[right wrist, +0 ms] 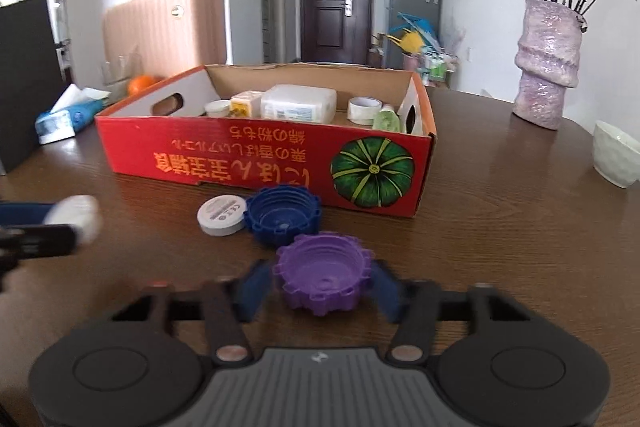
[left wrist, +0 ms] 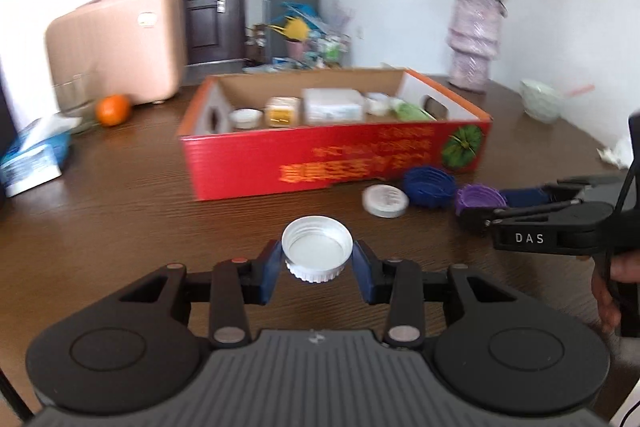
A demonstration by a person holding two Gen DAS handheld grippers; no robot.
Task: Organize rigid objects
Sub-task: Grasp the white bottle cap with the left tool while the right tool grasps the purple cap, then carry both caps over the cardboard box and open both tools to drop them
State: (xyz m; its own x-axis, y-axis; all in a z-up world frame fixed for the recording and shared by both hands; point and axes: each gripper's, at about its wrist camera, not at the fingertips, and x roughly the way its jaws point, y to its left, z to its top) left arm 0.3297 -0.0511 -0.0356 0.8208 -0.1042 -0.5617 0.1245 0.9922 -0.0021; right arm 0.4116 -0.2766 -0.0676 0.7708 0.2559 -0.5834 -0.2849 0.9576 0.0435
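My left gripper (left wrist: 317, 265) is shut on a white screw cap (left wrist: 317, 247), open side up, held above the wooden table (left wrist: 120, 211) in front of the red cardboard box (left wrist: 332, 159). My right gripper (right wrist: 320, 283) is shut on a purple ribbed cap (right wrist: 322, 273), open side up, near the box's (right wrist: 260, 159) front wall. A blue ribbed cap (right wrist: 284, 213) and a flat white lid (right wrist: 222, 215) lie on the table between the purple cap and the box. The right gripper also shows in the left wrist view (left wrist: 480, 203), and the left gripper with its white cap in the right wrist view (right wrist: 76, 215).
The box holds several small containers, a tape roll (right wrist: 362, 109) and a green bottle (right wrist: 386, 119). A pink suitcase (left wrist: 116, 47), an orange (left wrist: 113, 109), a tissue pack (left wrist: 34, 155), a purple vase (right wrist: 546, 63) with flowers and a white bowl (right wrist: 614, 153) stand around it.
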